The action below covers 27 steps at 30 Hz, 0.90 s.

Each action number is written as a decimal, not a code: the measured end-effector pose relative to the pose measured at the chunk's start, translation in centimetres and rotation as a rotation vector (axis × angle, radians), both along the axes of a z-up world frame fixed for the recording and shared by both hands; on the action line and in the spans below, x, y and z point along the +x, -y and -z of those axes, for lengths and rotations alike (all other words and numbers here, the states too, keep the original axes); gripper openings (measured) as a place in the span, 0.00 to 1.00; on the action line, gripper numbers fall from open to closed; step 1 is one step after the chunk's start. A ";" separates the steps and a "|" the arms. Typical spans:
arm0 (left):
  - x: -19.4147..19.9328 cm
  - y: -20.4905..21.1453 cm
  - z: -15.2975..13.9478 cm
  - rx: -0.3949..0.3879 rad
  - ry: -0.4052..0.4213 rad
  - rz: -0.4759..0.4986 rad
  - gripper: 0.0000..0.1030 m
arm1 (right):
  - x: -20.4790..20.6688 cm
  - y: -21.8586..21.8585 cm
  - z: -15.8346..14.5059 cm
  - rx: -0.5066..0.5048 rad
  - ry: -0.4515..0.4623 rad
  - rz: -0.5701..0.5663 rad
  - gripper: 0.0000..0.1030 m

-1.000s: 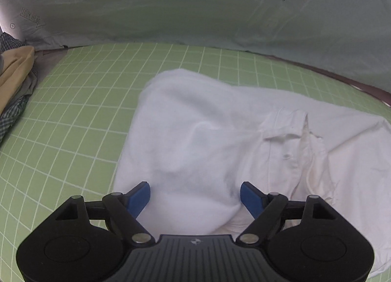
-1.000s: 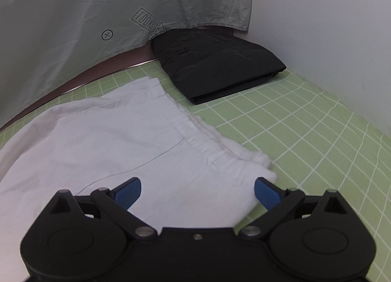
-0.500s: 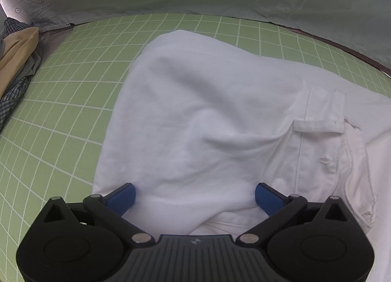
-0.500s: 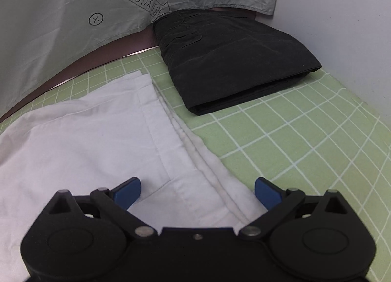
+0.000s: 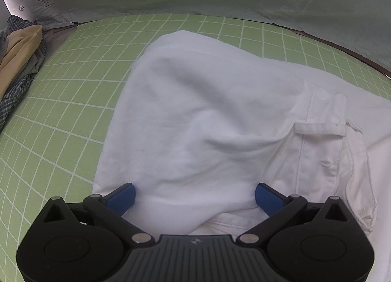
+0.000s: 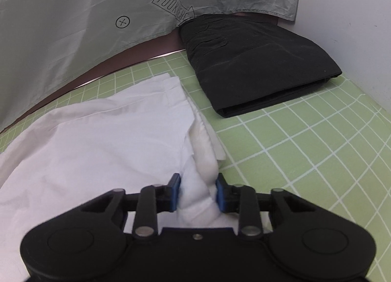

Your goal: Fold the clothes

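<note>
Right gripper (image 6: 197,192) is closing its jaws on a bunched hem of the white trousers (image 6: 102,140), which lie on the green grid mat (image 6: 305,150) near folded black clothes (image 6: 256,66); left gripper (image 5: 194,195) hangs wide open over the trousers

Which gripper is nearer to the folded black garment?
Right. The right gripper is closing on the white garment's hem, with the black garment just beyond. The left gripper's view lacks it.
</note>
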<state>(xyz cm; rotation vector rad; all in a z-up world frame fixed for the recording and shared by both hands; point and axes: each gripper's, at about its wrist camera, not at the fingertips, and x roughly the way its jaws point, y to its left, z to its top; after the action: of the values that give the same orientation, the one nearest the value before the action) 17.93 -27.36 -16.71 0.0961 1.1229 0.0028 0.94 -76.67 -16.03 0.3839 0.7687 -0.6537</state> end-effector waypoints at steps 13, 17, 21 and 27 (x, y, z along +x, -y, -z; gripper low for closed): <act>-3.5 -3.5 -5.9 -0.094 0.106 -0.029 1.00 | 0.8 -5.3 -7.5 -0.075 0.089 -0.036 0.21; -5.0 -5.8 -7.0 -0.123 0.123 -0.036 1.00 | 1.8 -9.5 -10.0 -0.104 0.128 -0.086 0.21; -5.9 -8.2 -7.4 -0.125 0.134 -0.018 1.00 | 3.4 -14.8 -11.3 -0.129 0.151 -0.145 0.21; -6.6 -11.6 -7.3 -0.132 0.128 -0.002 1.00 | 6.1 -24.1 -9.7 -0.128 0.137 -0.271 0.21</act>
<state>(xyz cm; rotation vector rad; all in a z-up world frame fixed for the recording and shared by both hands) 11.28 -15.81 -9.41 -0.0226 0.9930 -0.0620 7.02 -52.61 -6.31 0.1998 0.6305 -0.4151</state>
